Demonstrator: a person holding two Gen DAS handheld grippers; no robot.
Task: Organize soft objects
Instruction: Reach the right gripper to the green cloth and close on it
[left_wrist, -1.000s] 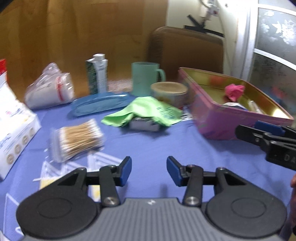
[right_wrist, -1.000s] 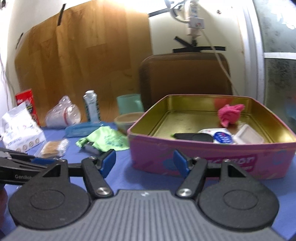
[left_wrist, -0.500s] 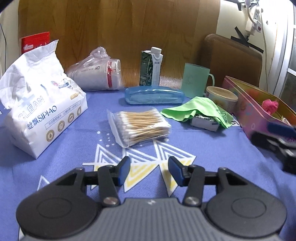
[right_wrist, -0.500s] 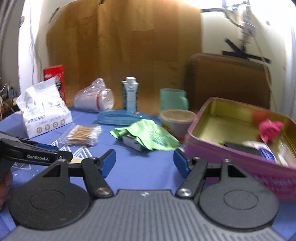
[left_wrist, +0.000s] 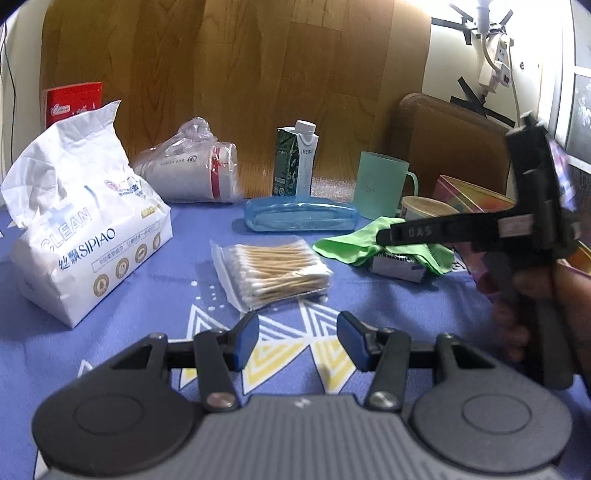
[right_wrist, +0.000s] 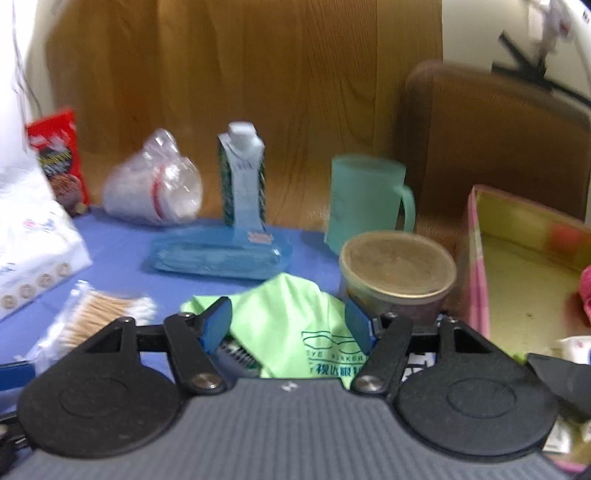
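A crumpled green cloth (right_wrist: 288, 317) lies over a small box (right_wrist: 236, 354) on the blue tablecloth. My right gripper (right_wrist: 288, 325) sits low over the cloth, which lies between its closing jaws; the blue pads do not visibly pinch it. The left wrist view shows that gripper (left_wrist: 391, 233) from the side, reaching over the green cloth (left_wrist: 347, 245), with a hand (left_wrist: 546, 295) on its grip. My left gripper (left_wrist: 297, 338) hovers open and empty over the tablecloth, just short of a bag of cotton swabs (left_wrist: 271, 271). A white tissue pack (left_wrist: 81, 229) stands at the left.
A pink tin box (right_wrist: 476, 258) at the right holds a pink cloth (right_wrist: 585, 288). Behind the green cloth stand a round tub (right_wrist: 397, 266), a green mug (right_wrist: 364, 203), a blue case (right_wrist: 218, 254), a carton (right_wrist: 242, 177), bagged cups (right_wrist: 155, 195) and a red box (right_wrist: 55, 155).
The right gripper has swung left from the pink tin to the green cloth and its jaws have narrowed. The left gripper's view turned left toward the swabs and tissue pack, then held.
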